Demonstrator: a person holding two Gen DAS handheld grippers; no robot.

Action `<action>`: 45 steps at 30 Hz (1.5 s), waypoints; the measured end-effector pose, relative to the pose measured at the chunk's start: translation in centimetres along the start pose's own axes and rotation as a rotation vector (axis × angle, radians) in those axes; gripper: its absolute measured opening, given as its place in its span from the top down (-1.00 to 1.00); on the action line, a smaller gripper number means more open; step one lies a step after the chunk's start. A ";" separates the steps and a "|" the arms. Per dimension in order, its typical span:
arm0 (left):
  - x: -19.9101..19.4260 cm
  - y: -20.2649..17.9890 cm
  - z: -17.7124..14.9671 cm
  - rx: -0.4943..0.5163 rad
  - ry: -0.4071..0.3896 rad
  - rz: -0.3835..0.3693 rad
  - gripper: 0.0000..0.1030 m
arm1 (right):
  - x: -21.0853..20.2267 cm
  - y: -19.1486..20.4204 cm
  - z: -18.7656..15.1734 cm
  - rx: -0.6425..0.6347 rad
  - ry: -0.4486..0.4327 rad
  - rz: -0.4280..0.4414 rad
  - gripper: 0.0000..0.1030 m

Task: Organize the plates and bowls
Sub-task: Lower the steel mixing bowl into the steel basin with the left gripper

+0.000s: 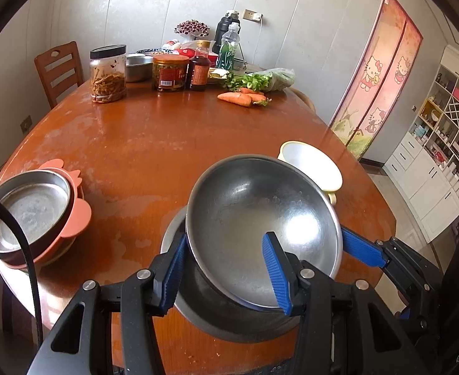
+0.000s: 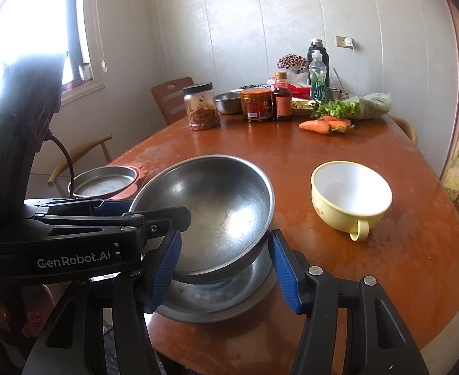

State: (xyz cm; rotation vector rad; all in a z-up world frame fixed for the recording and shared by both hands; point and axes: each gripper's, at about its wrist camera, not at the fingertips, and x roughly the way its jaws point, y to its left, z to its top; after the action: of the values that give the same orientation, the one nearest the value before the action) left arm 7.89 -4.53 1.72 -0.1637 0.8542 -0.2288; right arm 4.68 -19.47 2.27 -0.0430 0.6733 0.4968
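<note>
Worn orange-brown wooden table (image 1: pixel 142 143) under white panelled walls (image 1: pixel 154 6). Both the left gripper (image 1: pixel 226 273) and right gripper (image 2: pixel 226 270) pinch the tilted round steel bowl (image 1: pixel 260 218), above a second steel bowl (image 2: pixel 217 297), with the pale yellow handled cup (image 2: pixel 351 200) beside it.

steel bowls (image 1: pixel 260 218): 4; yellow cup (image 2: pixel 351 197): 1; carrots (image 1: pixel 235 98): 2; jars (image 1: pixel 108 73): 2; chairs (image 1: pixel 59 68): 2
</note>
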 end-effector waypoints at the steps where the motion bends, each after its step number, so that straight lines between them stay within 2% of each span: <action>1: 0.0 0.0 -0.1 0.002 0.000 0.001 0.06 | 0.0 0.0 -0.1 0.000 0.002 0.001 -0.18; 20: 0.8 0.6 -1.9 0.001 0.042 -0.006 0.05 | 0.4 0.6 -2.0 -0.023 0.051 -0.002 -0.18; 45: 1.6 0.3 -1.9 0.012 0.049 0.006 0.04 | 0.5 -0.1 -2.3 -0.014 0.056 0.004 -0.18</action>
State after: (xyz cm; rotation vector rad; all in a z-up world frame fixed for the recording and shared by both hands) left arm 7.48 -4.75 -0.72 -0.1453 0.9013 -0.2333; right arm 3.69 -19.79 0.10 -0.0685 0.7252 0.5056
